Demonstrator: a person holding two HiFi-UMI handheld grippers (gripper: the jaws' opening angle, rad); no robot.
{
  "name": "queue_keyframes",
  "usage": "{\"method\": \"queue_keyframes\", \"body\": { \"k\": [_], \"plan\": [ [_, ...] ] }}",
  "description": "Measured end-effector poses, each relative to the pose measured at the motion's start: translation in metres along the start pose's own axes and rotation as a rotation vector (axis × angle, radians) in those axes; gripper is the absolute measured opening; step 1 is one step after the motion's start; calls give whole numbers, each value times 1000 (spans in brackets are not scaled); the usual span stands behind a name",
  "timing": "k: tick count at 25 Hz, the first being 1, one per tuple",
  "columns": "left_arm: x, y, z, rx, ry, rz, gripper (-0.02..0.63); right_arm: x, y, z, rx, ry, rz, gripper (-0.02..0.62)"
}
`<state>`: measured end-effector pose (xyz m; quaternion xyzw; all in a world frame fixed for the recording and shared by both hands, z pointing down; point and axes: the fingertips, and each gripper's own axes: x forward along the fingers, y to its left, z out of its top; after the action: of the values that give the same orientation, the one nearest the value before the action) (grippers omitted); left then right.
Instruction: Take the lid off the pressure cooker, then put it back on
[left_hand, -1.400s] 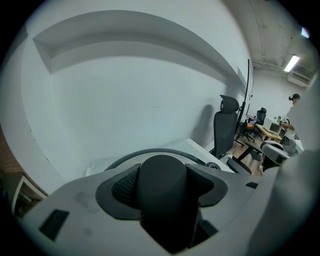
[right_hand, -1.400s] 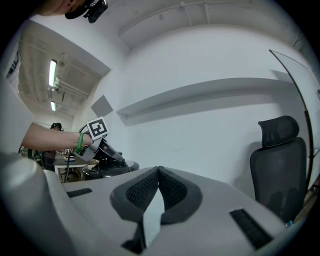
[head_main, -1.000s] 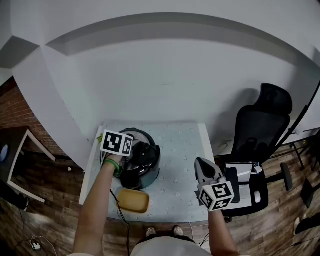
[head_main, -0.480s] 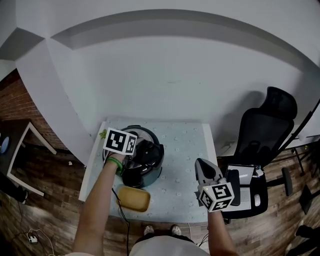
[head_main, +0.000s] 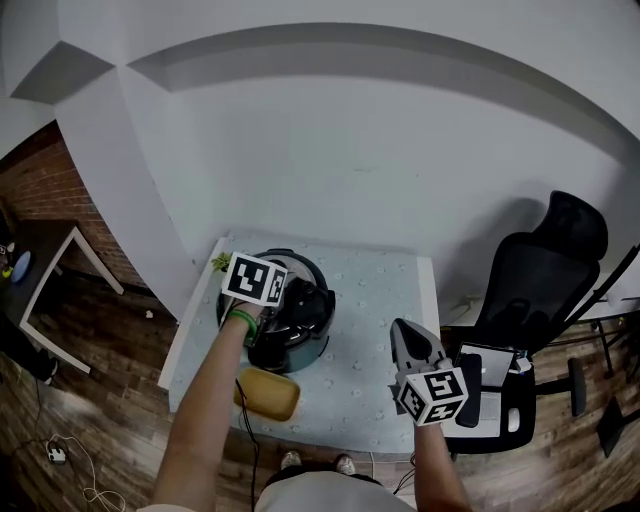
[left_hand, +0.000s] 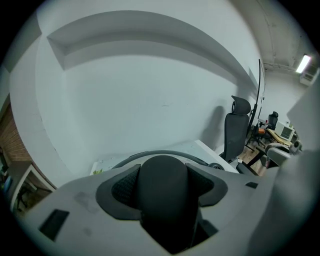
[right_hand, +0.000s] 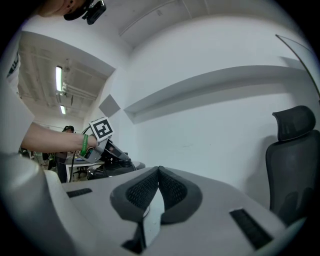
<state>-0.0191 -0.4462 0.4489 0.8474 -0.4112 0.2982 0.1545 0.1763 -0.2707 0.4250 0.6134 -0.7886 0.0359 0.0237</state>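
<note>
Dark, round pressure cooker (head_main: 288, 345). Stands upright left of centre, in the lower half of the head view. Wears its lid (head_main: 306, 270), whose thick black handle (left_hand: 162, 182) fills the left gripper view's lower centre.

Nothing readable anywhere here, honestly: no brand, label or number that I can make out. Closest thing is the black-and-white square patterns on the left tongs (head_main: 298, 303) and right tongs (head_main: 399, 326), and those are just blocky codes, not letters or digits.
</note>
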Motion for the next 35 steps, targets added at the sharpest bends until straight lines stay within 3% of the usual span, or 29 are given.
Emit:
{"method": "queue_keyframes", "body": {
  "k": [18, 35],
  "plan": [
    [-2, 18, 0, -186, -11, 228, 278, 23, 6, 5, -39, 12, 163, 0],
    [2, 29, -1, -305, -31, 360, 278, 19, 6, 9, -34, -5, 176, 0]
  ]
}}
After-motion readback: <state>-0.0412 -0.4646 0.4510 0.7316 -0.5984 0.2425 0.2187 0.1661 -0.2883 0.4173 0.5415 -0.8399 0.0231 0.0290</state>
